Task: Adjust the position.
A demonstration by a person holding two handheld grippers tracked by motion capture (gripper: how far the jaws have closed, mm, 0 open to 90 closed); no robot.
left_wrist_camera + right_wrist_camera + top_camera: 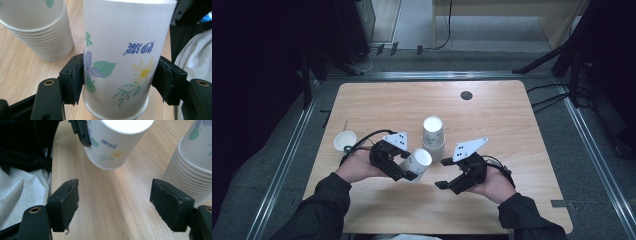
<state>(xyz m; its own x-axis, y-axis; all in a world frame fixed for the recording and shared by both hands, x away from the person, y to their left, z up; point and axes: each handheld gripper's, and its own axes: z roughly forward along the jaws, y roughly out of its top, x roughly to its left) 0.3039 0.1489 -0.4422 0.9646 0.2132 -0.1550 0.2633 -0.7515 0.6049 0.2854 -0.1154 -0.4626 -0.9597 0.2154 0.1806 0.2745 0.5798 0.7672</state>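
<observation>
1. One big light wooden table (377, 105) carries everything, and the person works at its near edge, so both grippers sit low and close to the body, with the cups just ahead of the jaws.

2. Next down in size, the upside-down stack of white flower-printed paper cups (433, 132) stands beyond both grippers. In the left gripper view it sits up and to the left of the left jaw (37, 27); in the right gripper view it is just past the right jaw (192, 162). My read: it's the supply pile, kept within easy reach.

3. Now the single white paper cup with blue and yellow flowers (417, 162): it's clamped across its body in the left gripper (408, 169), pads pressing both sides near the rim (117, 62). It is tilted over with its closed base aimed across at the other gripper, probably so the other hand can get at it.

4. Right gripper (451, 181): jaws wide apart, nothing between them but bare table. The held cup (115, 142) hangs ahead of the fingers, not touching them. Looks poised to receive or steady it.

5. Smallest: a lone upright white paper cup (345, 140) sits out past the left hand, well apart from the fingers, likely already dealt with.
</observation>
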